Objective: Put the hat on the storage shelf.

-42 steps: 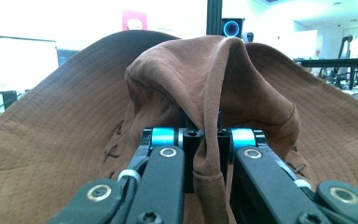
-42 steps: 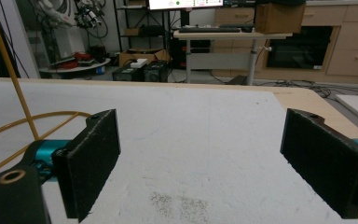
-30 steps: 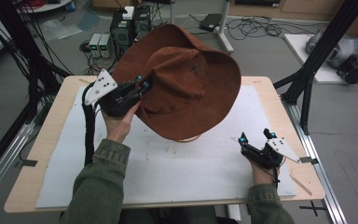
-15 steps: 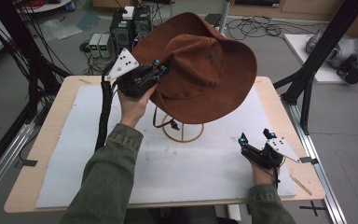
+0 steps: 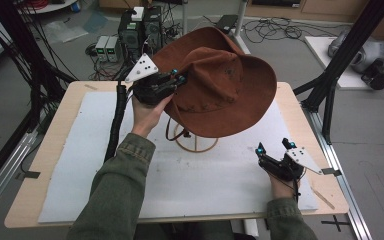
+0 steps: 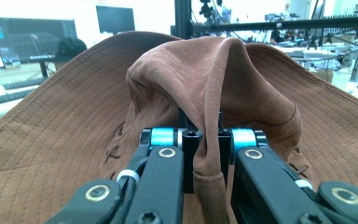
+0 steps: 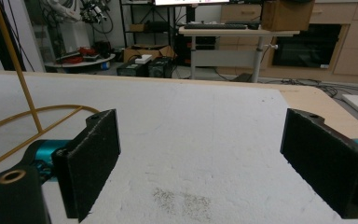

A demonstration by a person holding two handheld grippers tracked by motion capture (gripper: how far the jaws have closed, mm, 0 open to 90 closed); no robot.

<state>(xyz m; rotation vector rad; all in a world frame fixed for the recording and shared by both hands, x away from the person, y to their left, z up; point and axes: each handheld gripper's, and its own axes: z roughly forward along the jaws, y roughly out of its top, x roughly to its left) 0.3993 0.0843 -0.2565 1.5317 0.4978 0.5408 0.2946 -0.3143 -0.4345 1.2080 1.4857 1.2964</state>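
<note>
A brown wide-brimmed hat hangs in the air above a gold wire stand on the white mat. My left gripper is shut on a fold of the hat's brim at its left side. In the left gripper view the pinched brown hat bunches up between the two jaws, with the left gripper clamped on the fold. My right gripper rests low on the mat near the front right, open and holding nothing. The right gripper shows its pads wide apart over bare mat, with the stand's ring at the left.
The white mat covers most of the wooden table. Black frame posts rise at the right and left of the table. Electronics boxes and cables lie on the floor beyond the far edge.
My left gripper has lifted the hat up and to the right, uncovering the wire stand beneath it. The right gripper has stayed put.
</note>
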